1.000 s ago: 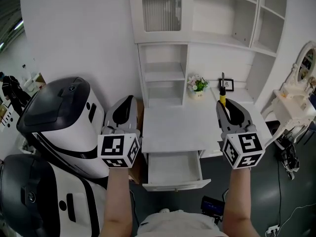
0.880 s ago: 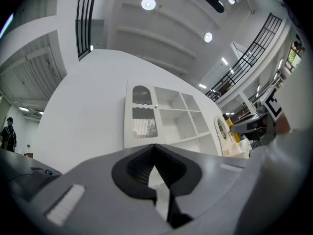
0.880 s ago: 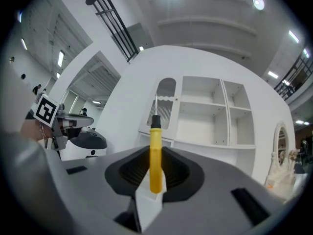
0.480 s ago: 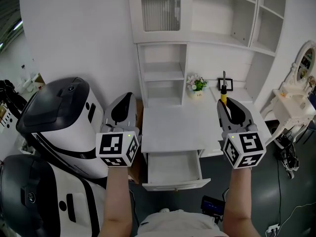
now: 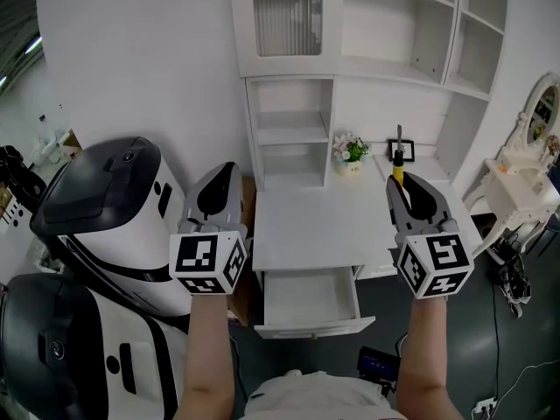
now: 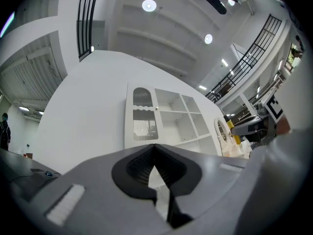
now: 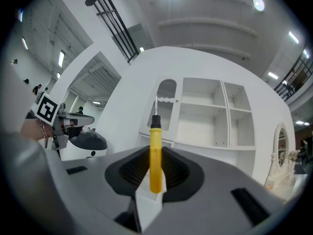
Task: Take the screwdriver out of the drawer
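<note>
The right claw (image 5: 399, 182) is clamped on a screwdriver (image 5: 396, 172); its jaws stand only slightly apart, pressing on the yellow handle near its butt end; the black collar and thin metal shaft stick out past the jaw tips, pointing away from the person; in the right gripper view the screwdriver (image 7: 155, 155) stands straight up between the ribbed pads (image 7: 132, 173). So the tool is out of the drawer (image 5: 315, 327), held in the air over the right side of the white bench (image 5: 319, 221), well above the drawer itself, which is pulled open below the bench's front edge. The left claw (image 5: 225, 175) has its jaws together with nothing between them, as its own view shows (image 6: 154, 147); it hangs off the bench's left edge, in front of a large white-and-black machine (image 5: 105, 199). A small pot of flowers (image 5: 351, 150) sits at the back of the bench, below the white shelves (image 5: 289, 129).
</note>
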`<state>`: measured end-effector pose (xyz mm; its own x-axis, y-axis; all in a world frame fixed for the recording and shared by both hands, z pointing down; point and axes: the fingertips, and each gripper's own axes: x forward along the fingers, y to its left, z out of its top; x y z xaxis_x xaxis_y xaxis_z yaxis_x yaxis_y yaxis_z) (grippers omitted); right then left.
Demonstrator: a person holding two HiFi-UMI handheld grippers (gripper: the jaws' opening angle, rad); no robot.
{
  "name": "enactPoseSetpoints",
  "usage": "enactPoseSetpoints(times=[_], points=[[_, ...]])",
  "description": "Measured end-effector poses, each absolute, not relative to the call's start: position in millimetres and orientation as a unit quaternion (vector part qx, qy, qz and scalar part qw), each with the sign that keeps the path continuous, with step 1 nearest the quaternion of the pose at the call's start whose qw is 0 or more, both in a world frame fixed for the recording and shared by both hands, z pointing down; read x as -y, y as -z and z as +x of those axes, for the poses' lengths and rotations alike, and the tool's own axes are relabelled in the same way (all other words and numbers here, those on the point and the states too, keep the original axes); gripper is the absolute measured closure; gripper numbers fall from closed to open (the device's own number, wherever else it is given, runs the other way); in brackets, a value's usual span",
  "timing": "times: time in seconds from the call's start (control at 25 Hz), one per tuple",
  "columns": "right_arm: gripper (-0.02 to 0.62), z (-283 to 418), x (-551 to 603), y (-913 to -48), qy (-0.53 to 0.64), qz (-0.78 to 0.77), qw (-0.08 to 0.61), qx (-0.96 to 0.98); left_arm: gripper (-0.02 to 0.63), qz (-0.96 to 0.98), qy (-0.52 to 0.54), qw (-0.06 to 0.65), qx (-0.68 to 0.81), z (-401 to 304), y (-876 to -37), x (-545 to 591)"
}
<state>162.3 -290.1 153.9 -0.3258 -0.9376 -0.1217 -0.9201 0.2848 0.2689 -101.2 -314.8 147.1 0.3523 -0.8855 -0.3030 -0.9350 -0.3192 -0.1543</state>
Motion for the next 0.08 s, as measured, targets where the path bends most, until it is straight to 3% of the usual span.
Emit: enactPoseSetpoints(times=[0.08], points=[[0.511,162.0,290.1,-152.0,0.147,0.578,0.028,0.802,0.603,-0.809,-0.080,0.151,-0.563,-100.9,-146.6,316.0]])
